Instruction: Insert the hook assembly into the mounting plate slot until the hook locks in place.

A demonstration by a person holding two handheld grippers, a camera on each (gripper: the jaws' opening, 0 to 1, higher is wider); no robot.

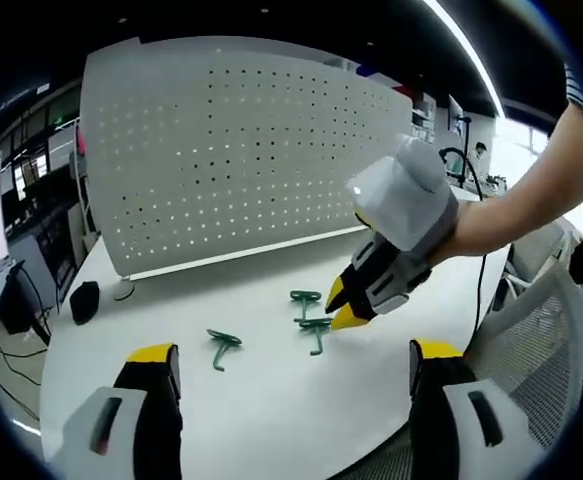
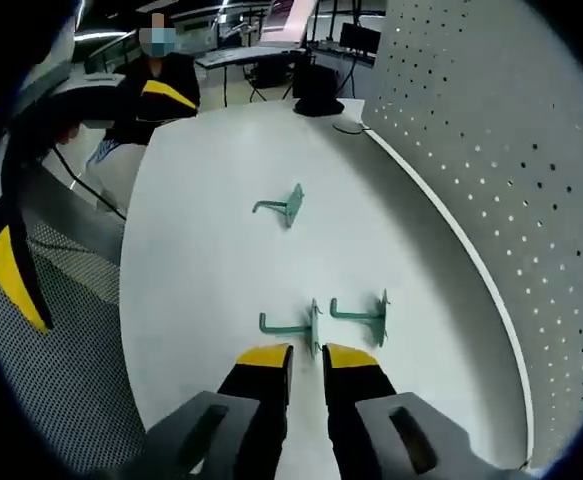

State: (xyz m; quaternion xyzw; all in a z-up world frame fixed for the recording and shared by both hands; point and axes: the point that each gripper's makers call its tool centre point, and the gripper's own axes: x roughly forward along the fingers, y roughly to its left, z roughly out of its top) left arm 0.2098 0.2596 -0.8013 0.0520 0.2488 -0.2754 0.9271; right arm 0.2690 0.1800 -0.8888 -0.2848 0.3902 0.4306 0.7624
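Three green hooks lie on the white table (image 1: 271,400) in front of the upright white pegboard (image 1: 231,150). My right gripper (image 2: 307,358) hovers low over the nearest hook (image 2: 293,326). Its yellow fingertips stand a narrow gap apart, with that hook's small plate just at the mouth of the gap. A second hook (image 2: 366,315) lies close to its right, and a third hook (image 2: 283,205) lies farther off. My left gripper (image 1: 293,350) is open wide near the table's front edge, holding nothing. From there the right gripper (image 1: 341,306) reaches in from the right, its tips at a hook (image 1: 316,328).
A black object (image 1: 84,300) and a cable lie at the table's far left by the pegboard's end. A mesh chair (image 1: 541,330) stands at the right past the table edge. Desks with monitors lie beyond. A person (image 2: 161,75) is behind the left gripper.
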